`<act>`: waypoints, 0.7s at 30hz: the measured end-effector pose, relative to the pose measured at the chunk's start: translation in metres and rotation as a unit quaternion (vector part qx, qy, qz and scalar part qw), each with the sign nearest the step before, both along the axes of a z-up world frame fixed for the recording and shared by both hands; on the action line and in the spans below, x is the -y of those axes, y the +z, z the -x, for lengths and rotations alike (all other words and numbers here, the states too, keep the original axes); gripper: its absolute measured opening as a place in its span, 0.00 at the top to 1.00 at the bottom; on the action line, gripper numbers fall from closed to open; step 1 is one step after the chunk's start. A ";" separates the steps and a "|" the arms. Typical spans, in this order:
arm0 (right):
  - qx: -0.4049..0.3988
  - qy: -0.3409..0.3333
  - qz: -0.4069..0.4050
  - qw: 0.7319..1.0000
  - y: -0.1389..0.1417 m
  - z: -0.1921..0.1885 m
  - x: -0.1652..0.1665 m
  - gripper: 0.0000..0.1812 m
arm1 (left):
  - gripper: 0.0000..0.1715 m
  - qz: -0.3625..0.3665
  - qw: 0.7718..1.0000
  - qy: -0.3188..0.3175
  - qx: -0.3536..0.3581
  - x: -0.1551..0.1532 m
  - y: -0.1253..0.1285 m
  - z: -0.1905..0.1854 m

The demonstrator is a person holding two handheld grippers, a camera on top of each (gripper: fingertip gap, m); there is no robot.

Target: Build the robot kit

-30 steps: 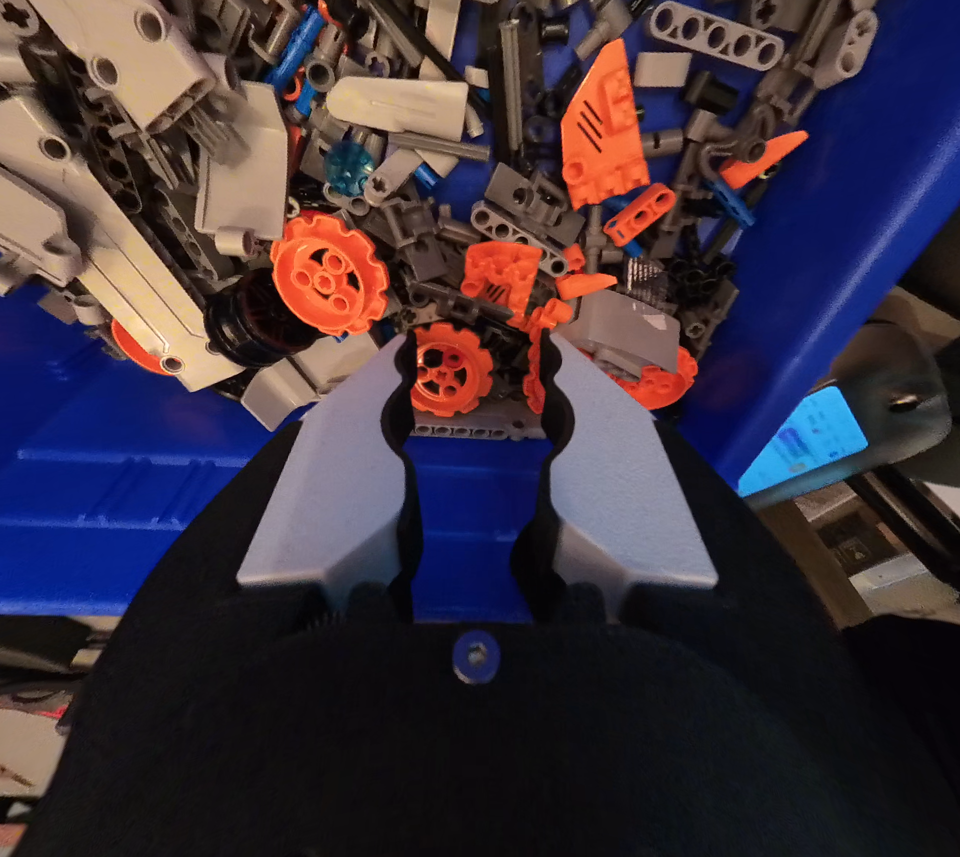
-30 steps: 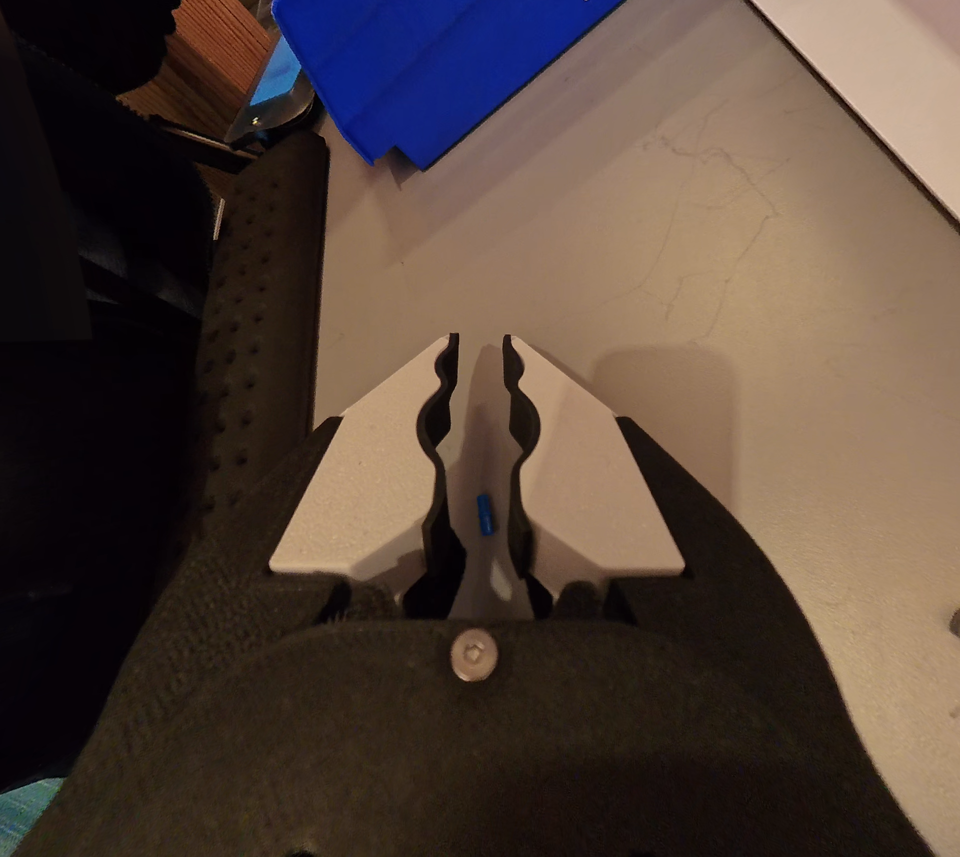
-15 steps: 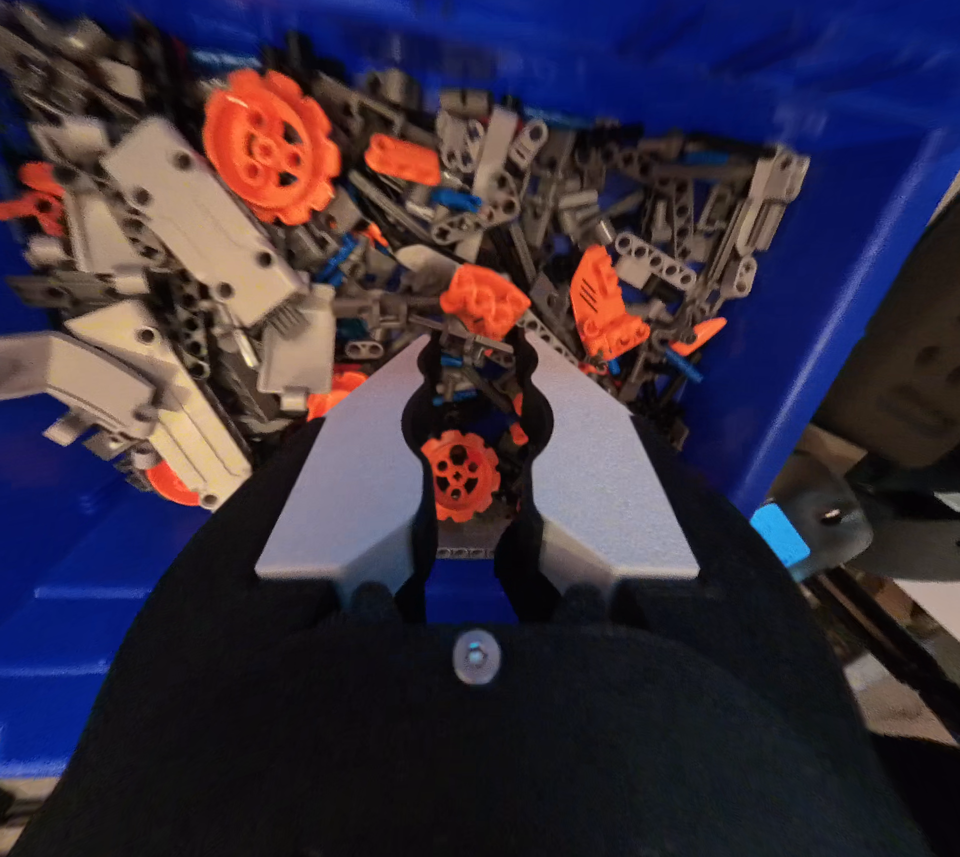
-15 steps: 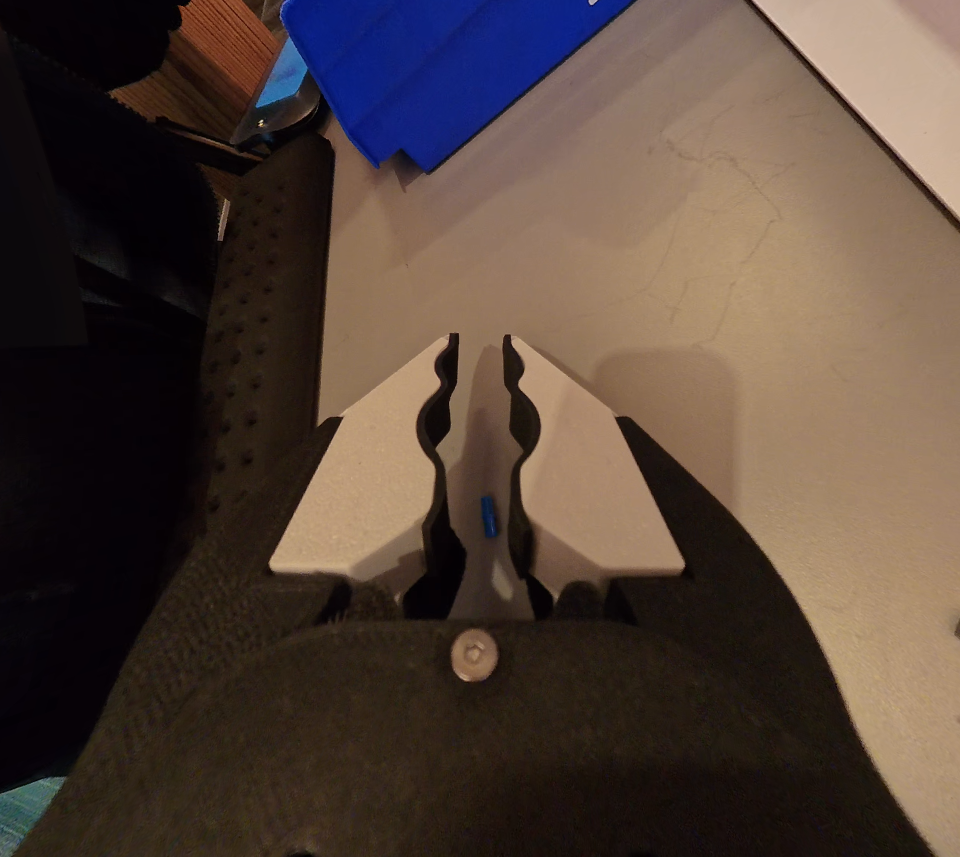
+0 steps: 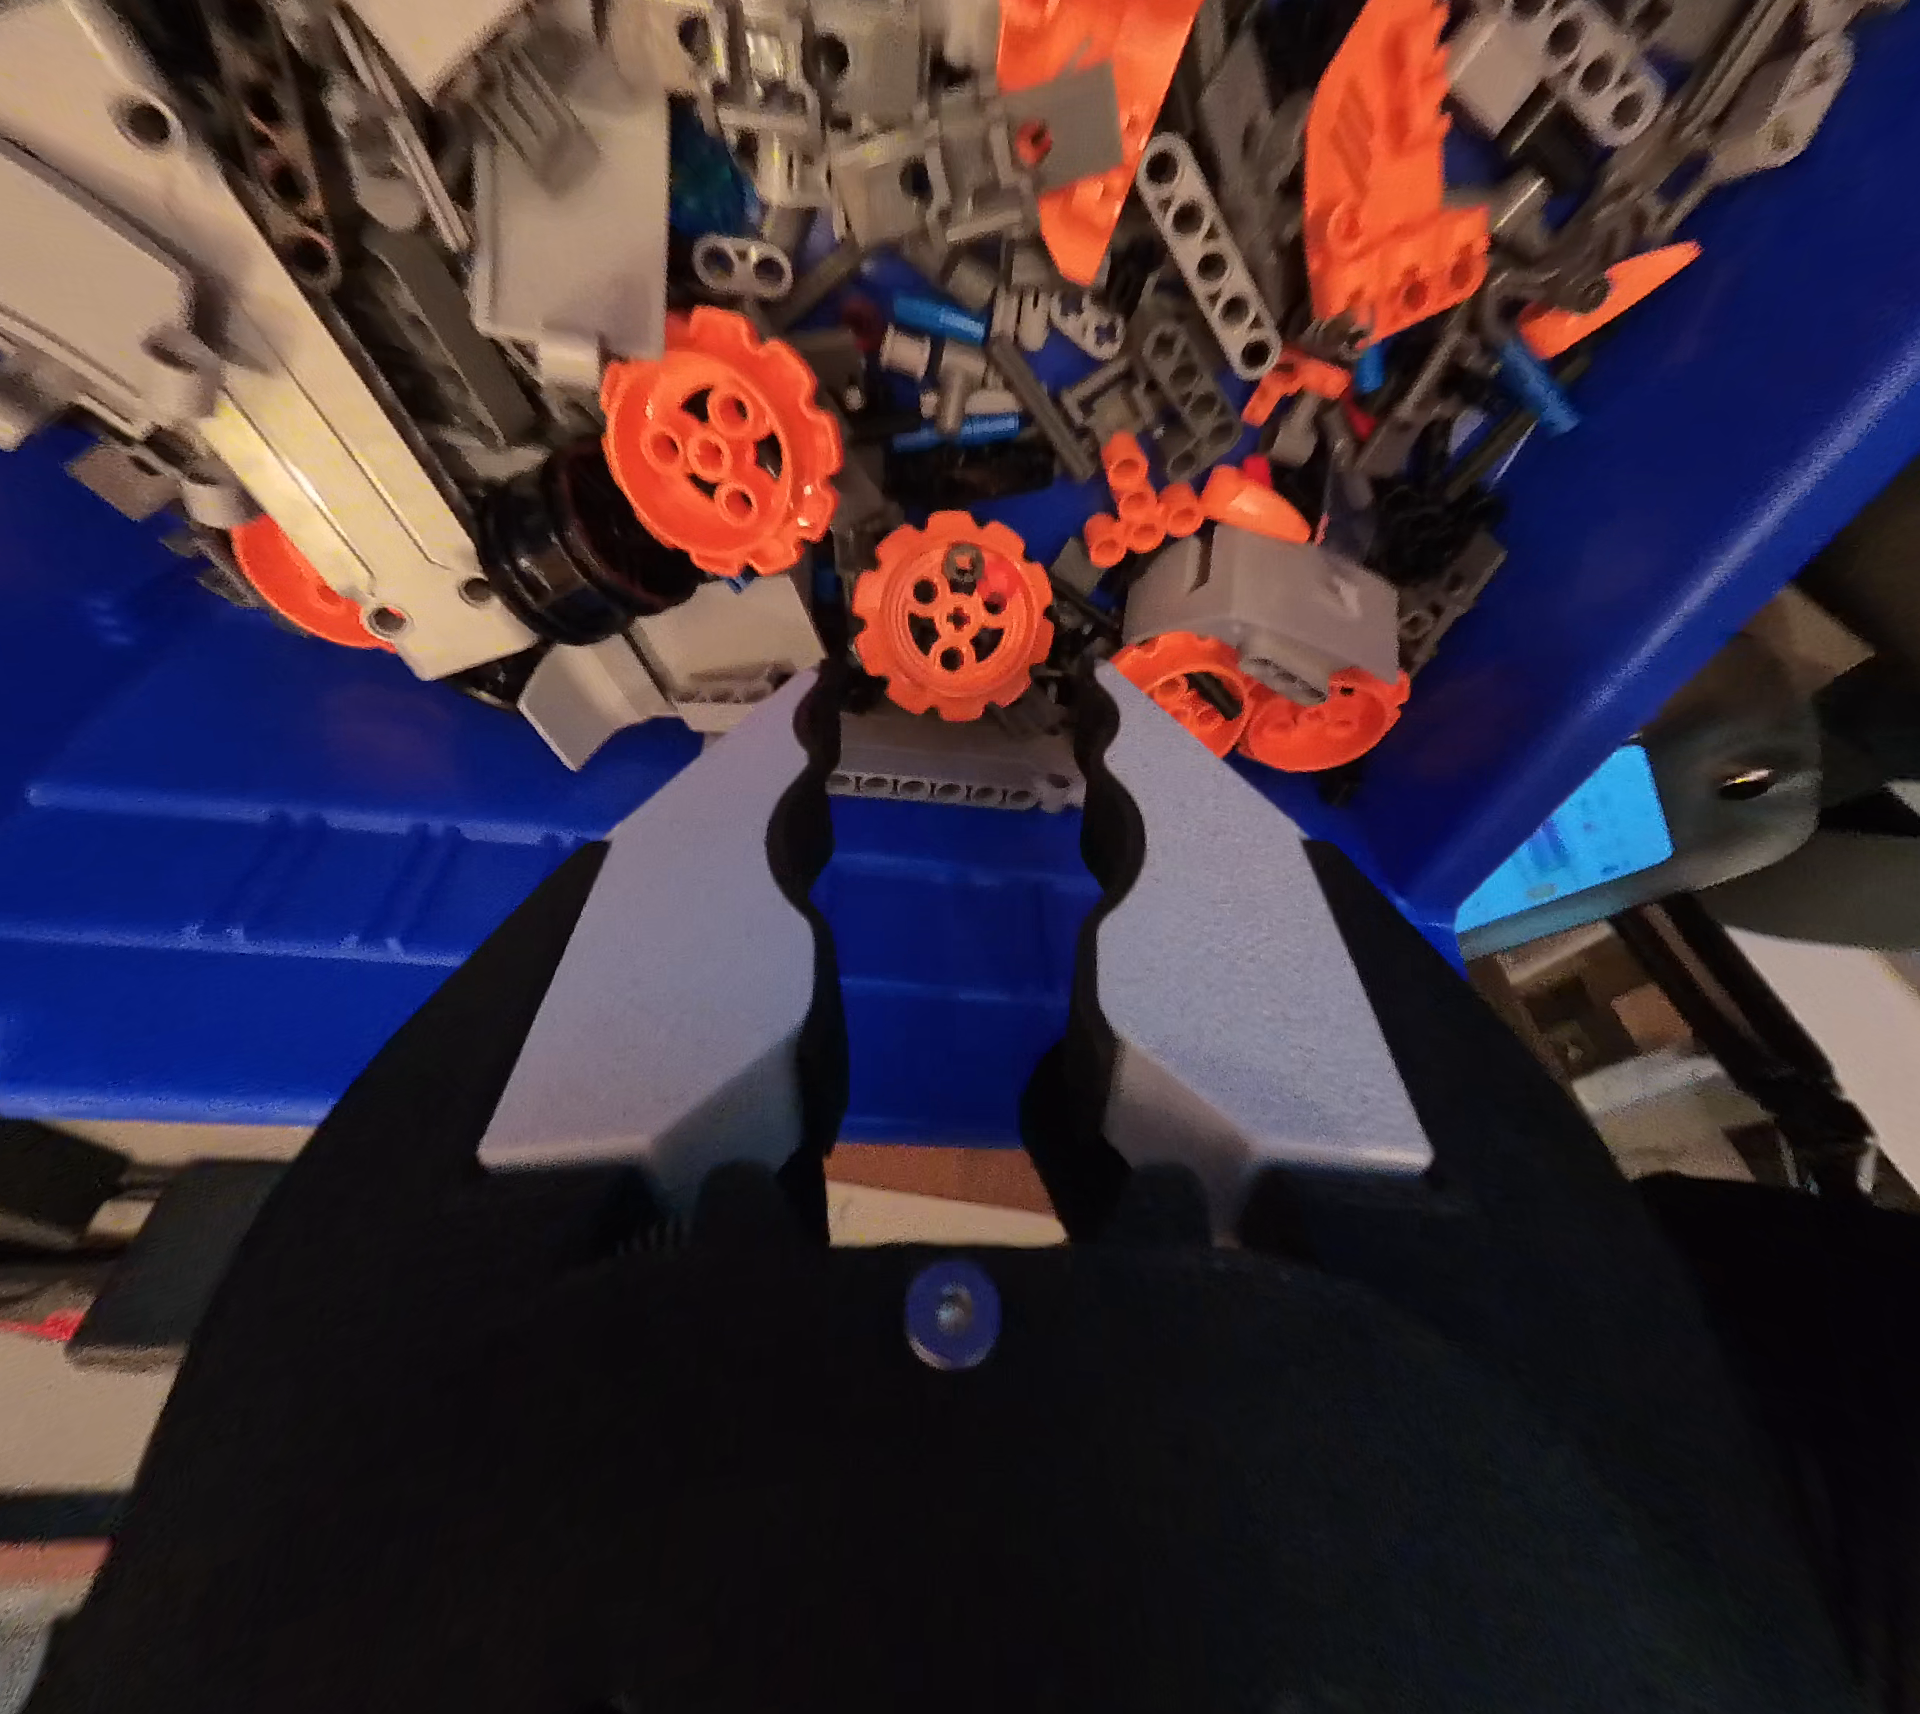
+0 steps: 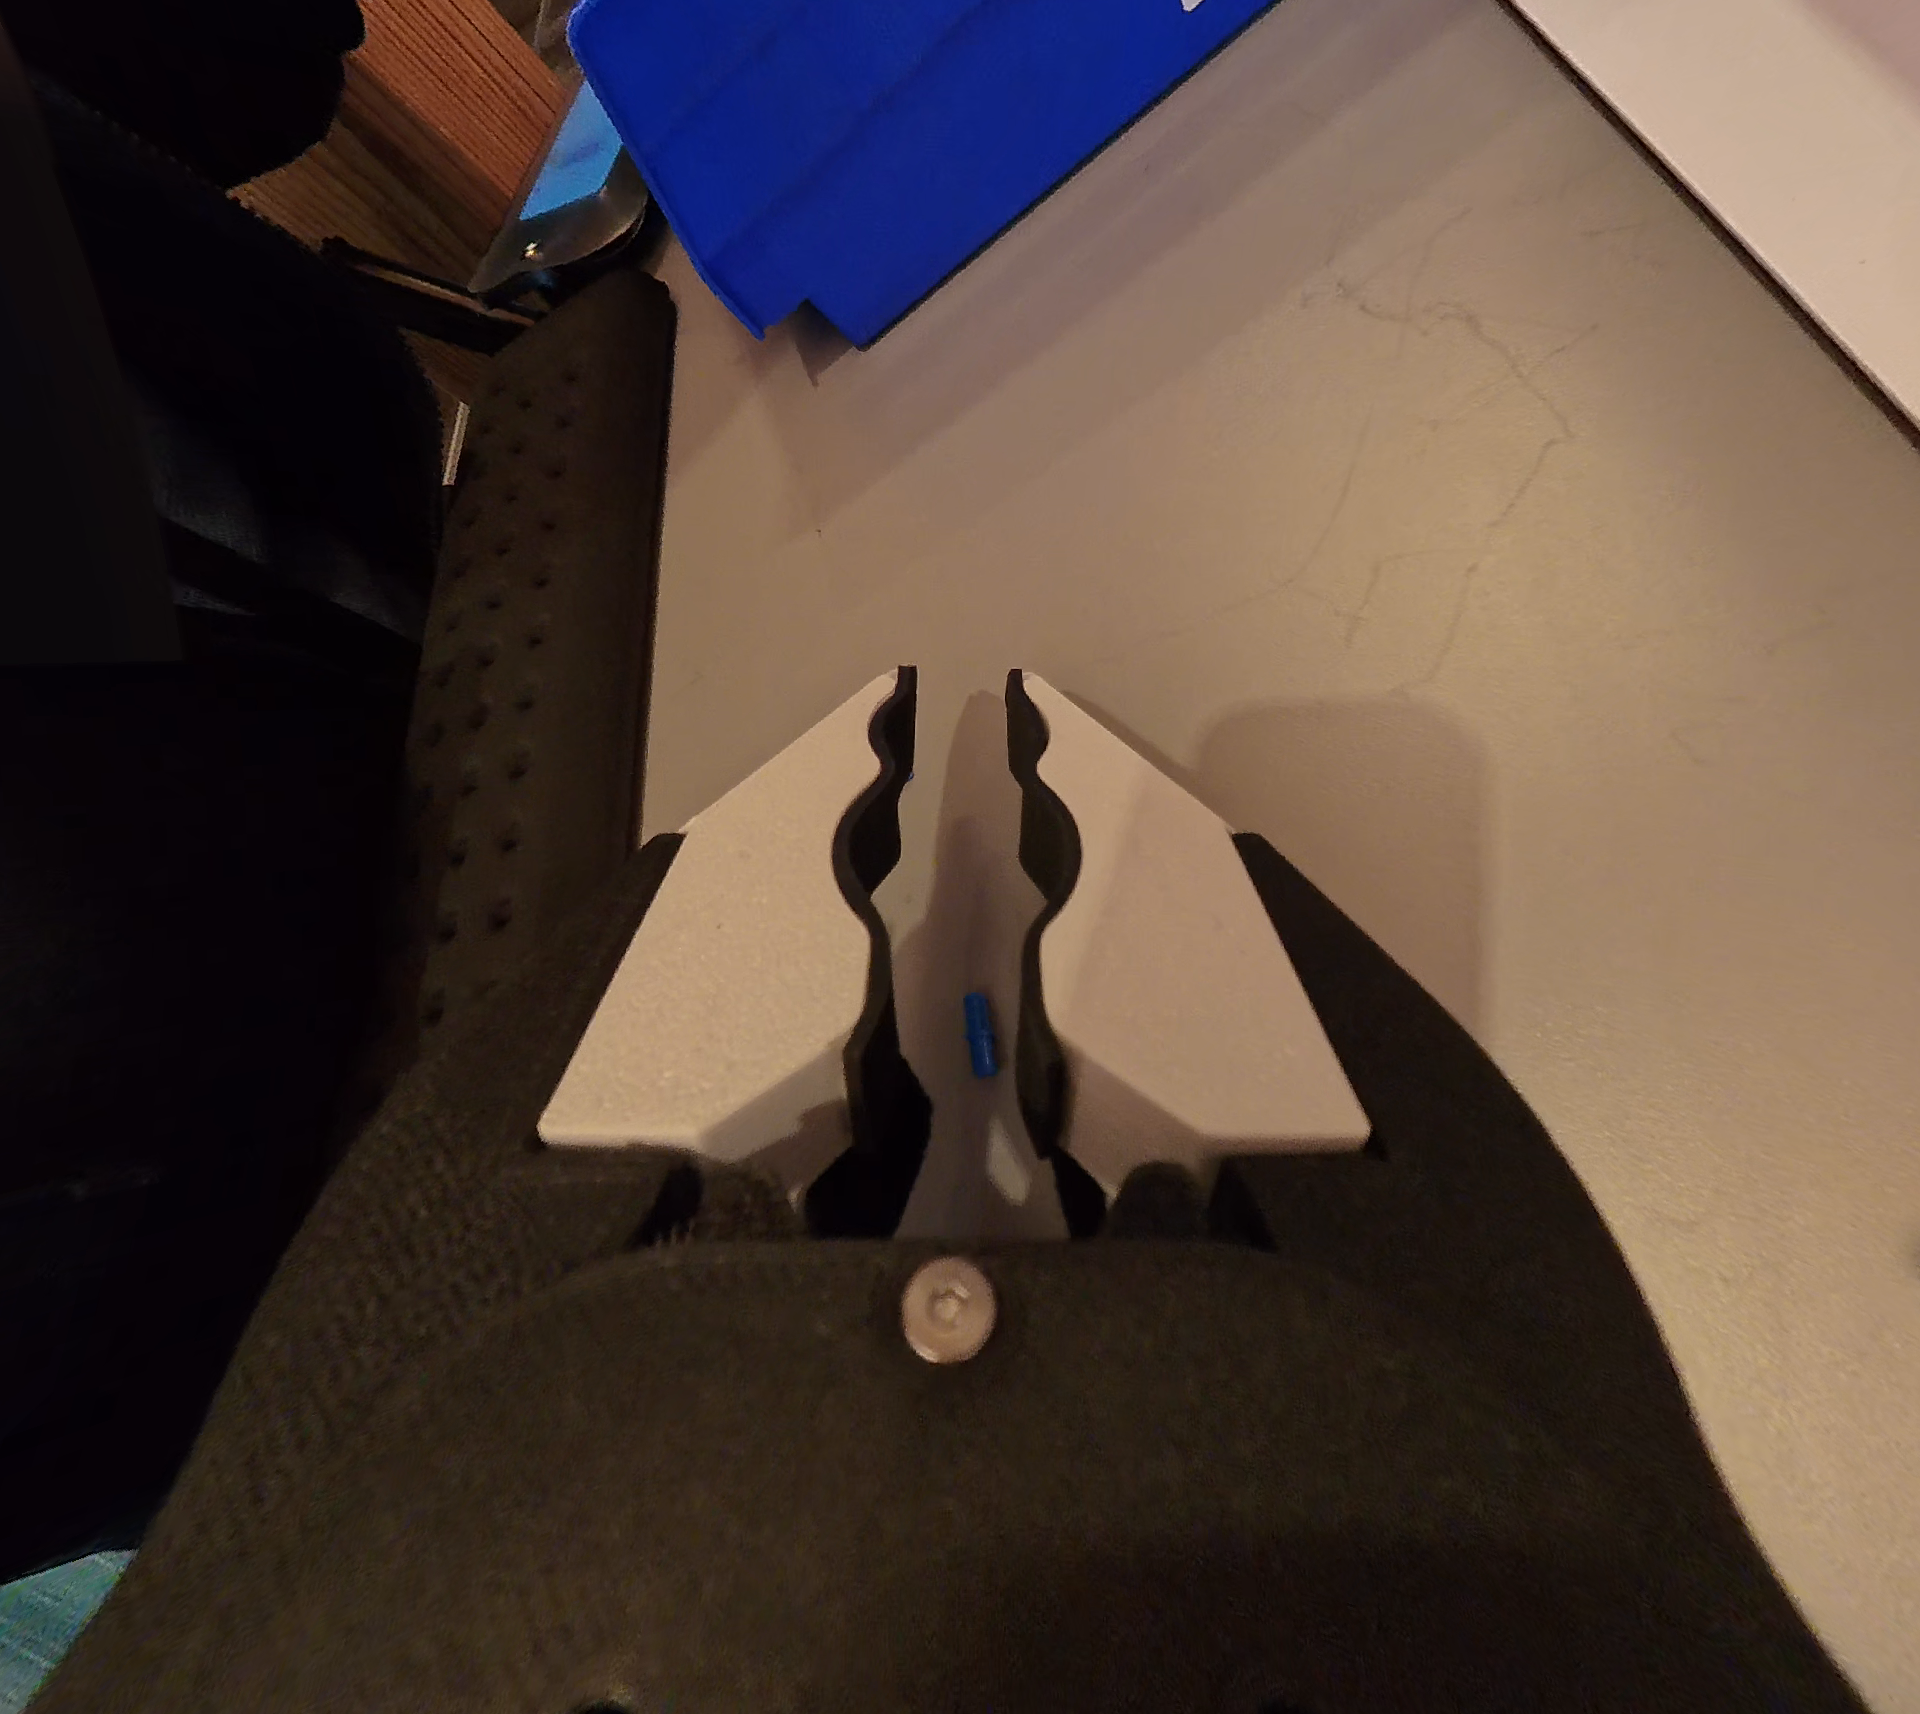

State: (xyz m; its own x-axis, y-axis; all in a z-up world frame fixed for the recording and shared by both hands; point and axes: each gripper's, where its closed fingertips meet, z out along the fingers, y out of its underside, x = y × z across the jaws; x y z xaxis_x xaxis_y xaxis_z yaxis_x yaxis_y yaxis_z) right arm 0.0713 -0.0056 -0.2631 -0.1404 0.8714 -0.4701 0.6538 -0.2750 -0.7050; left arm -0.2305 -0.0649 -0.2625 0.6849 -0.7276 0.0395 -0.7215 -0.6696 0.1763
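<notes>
My left gripper (image 5: 956,693) is open over a blue bin (image 5: 312,885) full of grey, black and orange building-toy parts. Its tips flank a small orange toothed wheel (image 5: 951,615) sitting on a grey beam (image 5: 951,765). A larger orange wheel (image 5: 720,440) lies just left of it, and a grey block (image 5: 1262,599) on orange rings to the right. My right gripper (image 6: 961,677) is narrowly open and holds nothing, low over a pale tabletop (image 6: 1299,521). A tiny blue pin (image 6: 977,1046) lies on the table between its fingers.
A large grey assembled model (image 5: 260,210) fills the bin's left side. Orange shell pieces (image 5: 1382,189) lie at the upper right. In the right wrist view the blue bin (image 6: 883,85) with a black-and-white marker sticker stands ahead, a white board (image 6: 1714,106) lies at the right, and a dark perforated pad (image 6: 540,625) at the left. The left gripper's tips are roughly 30 centimeters from the right gripper's.
Half a second ago my left gripper was drawn back with narrower jaws; now it is close to the pile again with jaws wider. Some parts have shifted. The right gripper barely moved.
</notes>
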 end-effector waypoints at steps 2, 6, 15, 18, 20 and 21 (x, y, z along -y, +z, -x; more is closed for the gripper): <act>0.000 0.000 -0.001 1.000 0.000 0.000 0.000 0.92 | 0.74 0.014 1.000 -0.006 -0.013 0.006 -0.006 0.002; -0.001 0.000 -0.002 1.000 0.001 0.000 0.000 0.92 | 0.78 0.015 1.000 -0.013 -0.019 0.005 -0.016 0.000; -0.001 0.000 -0.001 1.000 0.001 0.000 0.000 0.92 | 0.79 -0.001 1.000 -0.019 0.018 -0.004 -0.013 -0.015; -0.001 0.000 -0.001 1.000 0.001 0.000 0.000 0.92 | 0.79 -0.007 0.999 -0.018 0.041 -0.008 -0.010 -0.025; -0.001 0.000 -0.001 1.000 0.001 0.000 0.001 0.92 | 0.79 -0.020 0.998 -0.025 0.052 -0.014 -0.006 -0.031; -0.001 0.001 -0.001 1.000 0.001 0.000 0.001 0.92 | 0.79 -0.024 0.998 -0.025 0.059 -0.016 -0.005 -0.035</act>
